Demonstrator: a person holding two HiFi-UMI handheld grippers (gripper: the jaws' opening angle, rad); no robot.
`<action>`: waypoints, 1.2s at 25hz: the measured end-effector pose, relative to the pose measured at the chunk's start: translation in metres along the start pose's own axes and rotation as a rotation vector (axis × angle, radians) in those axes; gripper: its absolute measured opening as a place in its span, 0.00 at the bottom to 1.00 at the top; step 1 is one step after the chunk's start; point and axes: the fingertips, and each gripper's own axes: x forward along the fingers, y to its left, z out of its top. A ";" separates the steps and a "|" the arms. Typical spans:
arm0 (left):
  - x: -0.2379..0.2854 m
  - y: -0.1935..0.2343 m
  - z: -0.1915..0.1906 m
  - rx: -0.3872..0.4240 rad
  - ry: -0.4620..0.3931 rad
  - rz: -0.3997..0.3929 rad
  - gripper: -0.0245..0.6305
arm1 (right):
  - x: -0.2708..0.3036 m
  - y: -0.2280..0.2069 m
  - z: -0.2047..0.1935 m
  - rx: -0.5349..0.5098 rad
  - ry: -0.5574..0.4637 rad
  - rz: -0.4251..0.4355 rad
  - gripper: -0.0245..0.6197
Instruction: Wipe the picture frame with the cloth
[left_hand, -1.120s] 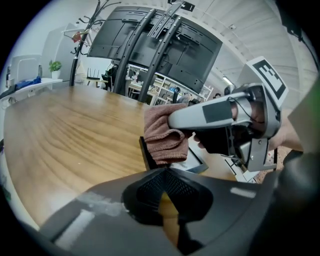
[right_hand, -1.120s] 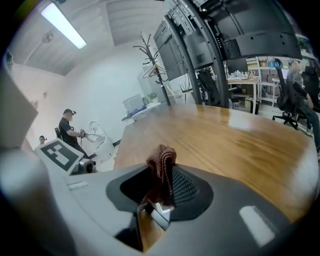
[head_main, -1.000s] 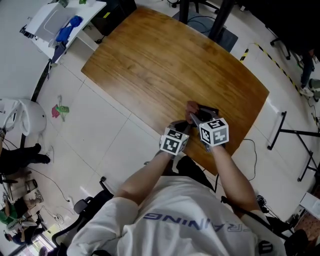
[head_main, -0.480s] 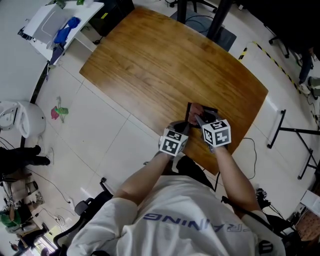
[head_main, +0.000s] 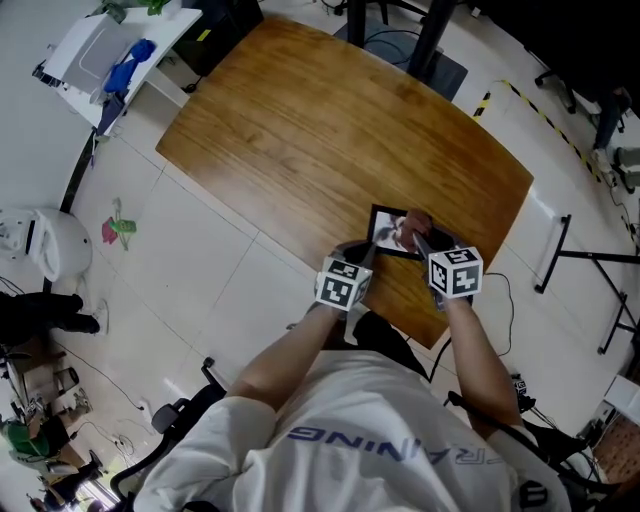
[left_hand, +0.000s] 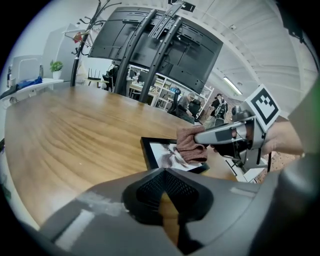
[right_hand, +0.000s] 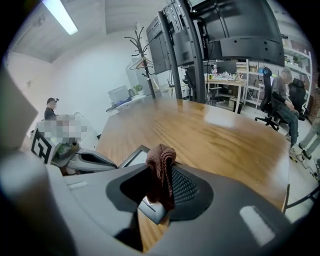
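Two tools: right tool (head_main: 420, 236) clamps cloth (right_hand: 160, 167) on picture frame (left_hand: 164, 153); left tool (left_hand: 167, 200) looks closed, empty; shirt (head_main: 330, 400) print reads "RAINING".

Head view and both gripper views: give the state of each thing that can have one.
picture frame: lying flat on the table.
cloth: gripped by the right tool, pressed on the frame.
right tool: shut on the cloth.
left tool: shut, empty.

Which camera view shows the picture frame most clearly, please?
The left gripper view: the picture frame lies flat ahead, its black border and picture visible, the cloth on its right part. The head view shows it small, partly under the cloth. The right gripper view shows only slivers of it past the jaws.
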 end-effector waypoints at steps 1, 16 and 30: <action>0.000 0.000 0.001 0.000 -0.001 0.002 0.04 | -0.002 -0.004 0.000 0.006 -0.004 -0.007 0.21; 0.002 0.002 0.001 0.006 -0.013 0.007 0.04 | -0.034 -0.031 -0.008 0.097 -0.054 -0.041 0.22; -0.005 0.007 -0.001 -0.016 -0.012 0.023 0.04 | -0.001 0.070 0.021 -0.014 -0.024 0.181 0.22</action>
